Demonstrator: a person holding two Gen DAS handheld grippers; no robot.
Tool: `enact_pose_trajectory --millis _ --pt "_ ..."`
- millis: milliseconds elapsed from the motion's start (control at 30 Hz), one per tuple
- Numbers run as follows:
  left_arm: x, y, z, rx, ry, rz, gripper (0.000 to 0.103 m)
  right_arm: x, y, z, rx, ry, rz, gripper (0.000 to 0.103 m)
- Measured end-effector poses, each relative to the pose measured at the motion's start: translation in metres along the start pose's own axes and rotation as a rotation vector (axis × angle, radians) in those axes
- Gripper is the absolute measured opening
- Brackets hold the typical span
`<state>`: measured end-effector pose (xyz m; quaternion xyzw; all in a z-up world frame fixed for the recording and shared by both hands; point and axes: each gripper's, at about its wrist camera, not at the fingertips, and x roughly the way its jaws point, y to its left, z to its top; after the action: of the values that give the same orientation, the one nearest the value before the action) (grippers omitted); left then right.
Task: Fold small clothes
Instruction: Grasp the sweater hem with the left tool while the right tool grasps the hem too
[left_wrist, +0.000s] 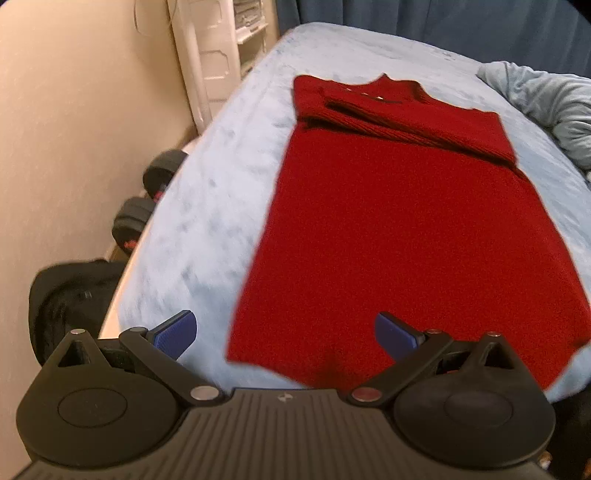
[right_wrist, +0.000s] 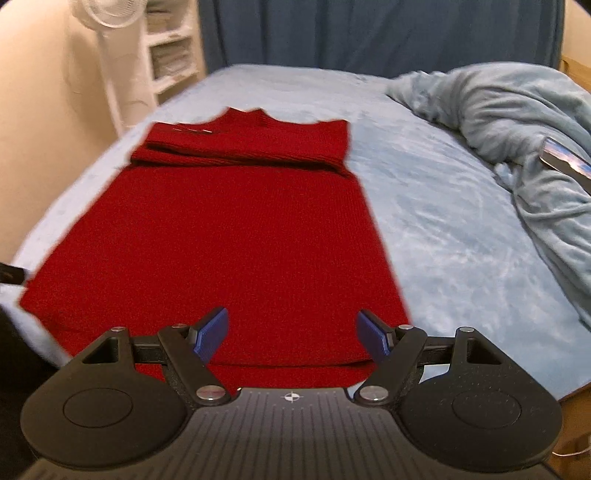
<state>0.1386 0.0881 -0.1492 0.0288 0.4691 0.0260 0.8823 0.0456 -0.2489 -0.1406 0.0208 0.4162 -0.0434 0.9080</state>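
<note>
Sweater (left_wrist: 388, 229) lying flat on bed (left_wrist: 207, 229), sleeves folded across; am holding left gripper (left_wrist: 286, 338) and right gripper (right_wrist: 293, 334) wide, empty, over hem.

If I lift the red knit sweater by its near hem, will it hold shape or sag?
The red knit sweater will probably sag: it lies limp and flat on the bed. Its folded-in sleeves rest loose, so they may slide. The plush cover looks likely to drag it.

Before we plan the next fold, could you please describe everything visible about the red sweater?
The red sweater is a knit with a high neck at its far end, lying flat on the light blue bedspread. Its sleeves are folded across the chest, and its hem is nearest the cameras. Nothing grips it.
</note>
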Motion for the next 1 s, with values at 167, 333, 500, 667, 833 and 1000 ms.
enact_pose_trajectory --millis 167,333,500,667,833,1000 --pt "0.050 0.014 0.023 0.005 0.110 -0.068 0.103 0.058 -0.051 0.007 0.068 0.132 -0.054 0.080" --pt "0.103 0.015 0.029 0.055 0.208 -0.041 0.103 0.117 -0.091 0.008 0.204 0.265 -0.033 0.081" --pt "0.123 0.023 0.034 0.017 0.282 -0.117 0.103 0.147 -0.102 0.004 0.273 0.323 0.053 0.090" --pt "0.116 0.011 0.026 0.144 0.322 -0.242 0.103 0.137 -0.089 0.002 0.246 0.313 0.182 0.086" --pt "0.113 0.018 0.022 0.100 0.322 -0.251 0.103 0.136 -0.117 -0.007 0.507 0.312 0.302 0.085" --pt "0.100 0.020 0.028 0.071 0.300 -0.207 0.070 0.133 -0.106 -0.006 0.447 0.307 0.239 0.020"
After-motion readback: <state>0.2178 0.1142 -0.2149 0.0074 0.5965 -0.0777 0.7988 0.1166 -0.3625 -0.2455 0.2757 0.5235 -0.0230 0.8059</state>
